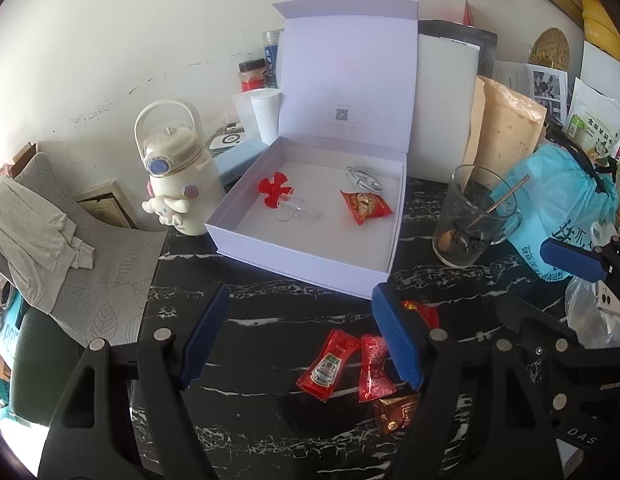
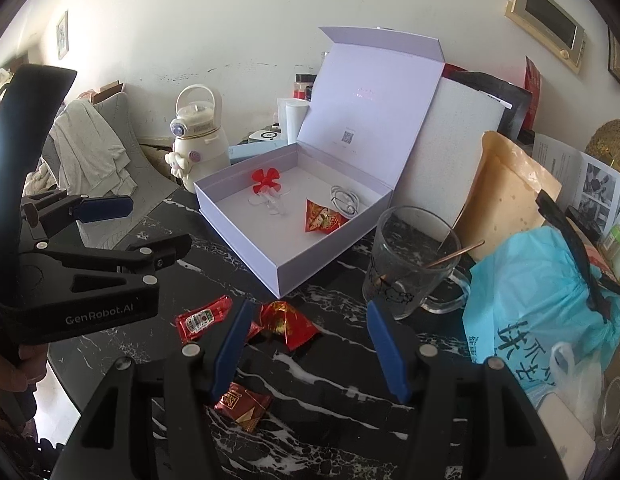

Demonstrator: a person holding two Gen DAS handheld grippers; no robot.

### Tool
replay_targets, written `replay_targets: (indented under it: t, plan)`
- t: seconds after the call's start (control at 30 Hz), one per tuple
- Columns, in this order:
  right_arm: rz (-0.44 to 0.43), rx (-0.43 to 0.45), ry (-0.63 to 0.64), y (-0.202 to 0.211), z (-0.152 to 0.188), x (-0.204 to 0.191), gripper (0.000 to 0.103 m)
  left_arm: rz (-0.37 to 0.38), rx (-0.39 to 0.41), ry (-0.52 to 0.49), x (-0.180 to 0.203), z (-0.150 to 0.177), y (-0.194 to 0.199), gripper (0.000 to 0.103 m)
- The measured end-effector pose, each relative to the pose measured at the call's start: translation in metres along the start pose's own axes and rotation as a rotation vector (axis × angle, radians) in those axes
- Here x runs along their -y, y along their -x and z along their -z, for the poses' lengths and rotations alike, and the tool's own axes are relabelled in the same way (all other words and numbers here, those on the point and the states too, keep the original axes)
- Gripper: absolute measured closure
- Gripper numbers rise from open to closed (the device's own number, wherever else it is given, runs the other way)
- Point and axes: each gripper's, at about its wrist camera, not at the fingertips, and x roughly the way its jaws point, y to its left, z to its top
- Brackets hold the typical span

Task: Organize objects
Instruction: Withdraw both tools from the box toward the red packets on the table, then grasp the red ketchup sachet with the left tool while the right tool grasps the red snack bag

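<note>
Open box (image 1: 246, 236) holds red fan (image 1: 274, 191), cable (image 1: 363, 178), snack packet (image 1: 365, 206); both grippers' fingers wide.

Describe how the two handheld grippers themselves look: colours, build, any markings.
Both match. The left gripper and the right gripper have matte black plastic bodies with triangular cut-outs and round silver pivot pins. The jaws carry long, ribbed, dark blue pads. White "GenRobot.AI" lettering marks the left gripper's side, seen from the right wrist camera. No cables show. At that view's left edge, a bare hand grips the handle.
</note>
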Motion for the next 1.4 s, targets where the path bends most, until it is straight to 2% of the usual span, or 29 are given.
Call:
replay_targets:
  t: [0.4, 0.57, 0.77, 0.97, 1.2, 1.4]
  plan:
    - [-0.046, -0.045, 0.01, -0.015, 0.029, -0.003, 0.042, 0.012, -0.052, -0.012, 0.008, 0.024, -0.012, 0.03]
    - [-0.067, -0.07, 0.011, -0.027, 0.035, -0.003, 0.042, 0.039, -0.085, -0.01, 0.01, 0.035, -0.024, 0.03]
    - [-0.091, -0.094, 0.007, -0.044, 0.04, -0.002, 0.035, 0.067, -0.134, 0.006, 0.008, 0.046, -0.044, 0.03]
    - [-0.118, -0.117, -0.001, -0.065, 0.043, -0.001, 0.034, 0.082, -0.178, 0.023, 0.002, 0.054, -0.063, 0.03]
    - [-0.143, -0.129, 0.014, -0.087, 0.043, -0.002, 0.034, 0.12, -0.237, 0.04, -0.006, 0.064, -0.084, 0.03]
    - [-0.158, -0.127, 0.054, -0.103, 0.041, -0.005, 0.034, 0.197, -0.264, 0.056, -0.016, 0.069, -0.096, 0.03]
